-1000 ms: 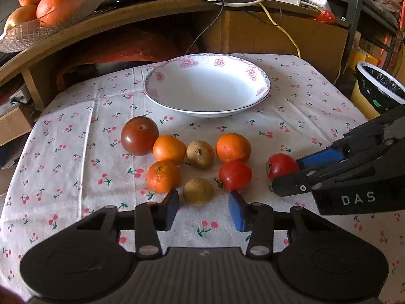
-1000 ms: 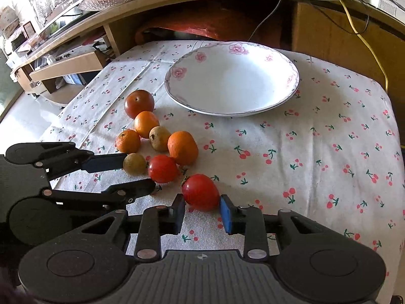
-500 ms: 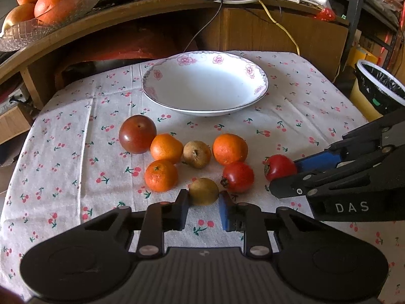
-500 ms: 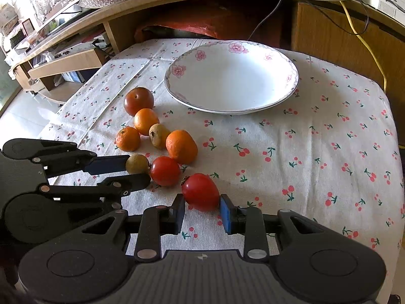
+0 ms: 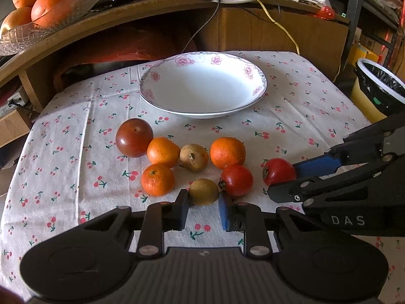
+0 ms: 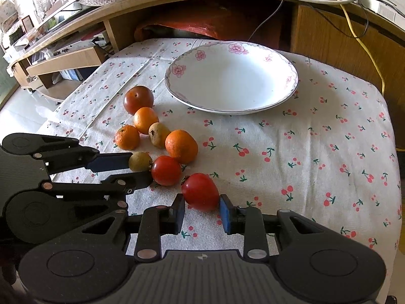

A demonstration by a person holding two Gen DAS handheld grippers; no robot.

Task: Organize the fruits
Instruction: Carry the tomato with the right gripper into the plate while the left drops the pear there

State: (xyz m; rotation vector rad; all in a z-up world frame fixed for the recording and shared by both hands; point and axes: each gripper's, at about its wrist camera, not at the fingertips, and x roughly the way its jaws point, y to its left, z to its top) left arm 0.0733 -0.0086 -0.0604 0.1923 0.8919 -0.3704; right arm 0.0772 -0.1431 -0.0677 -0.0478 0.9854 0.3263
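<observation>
Eight fruits lie clustered on the bench before the empty plate [image 5: 202, 86]. Left wrist view: the left tool [image 5: 203, 209] brackets the small brownish fruit [image 5: 203, 191], fingers narrowed beside it, probably touching. Right wrist view: the right tool [image 6: 201, 211] likewise flanks the nearest red tomato [image 6: 200, 191], ready for lifting to the plate.

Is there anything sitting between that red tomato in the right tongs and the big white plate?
Nothing visible does. The red tomato sits between the right tongs, and only bare cherry-print tablecloth lies between it and the white plate. The other fruits lie off to the left.
</observation>
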